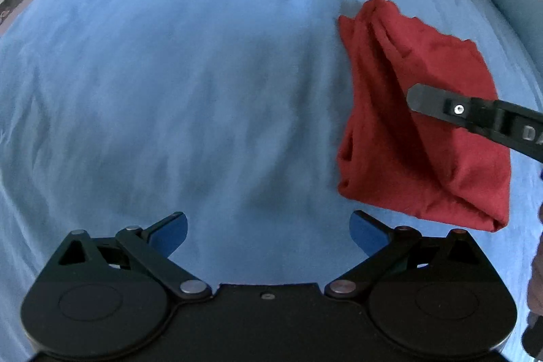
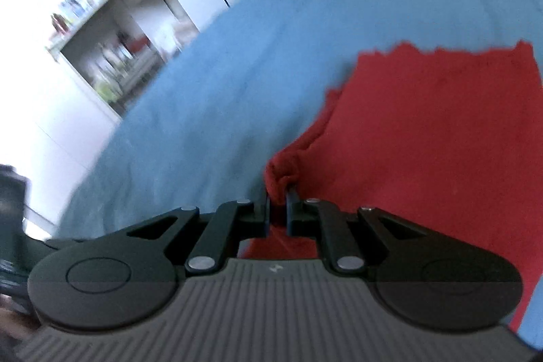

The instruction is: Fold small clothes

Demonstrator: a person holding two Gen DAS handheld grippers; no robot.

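Blue bedcover (image 1: 203,90) gives a soft, flat folding surface. On it lies the red garment (image 1: 417,124), partly folded; the right claw (image 2: 278,206) pinches its bunched edge — likely to lift a fold — while the left claw (image 1: 268,229) waits wide apart beside it.

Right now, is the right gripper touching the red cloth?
Touching. In the right wrist view, the right gripper has its jaws closed on a bunched edge of the red cloth, with fabric pinched between the two fingers.
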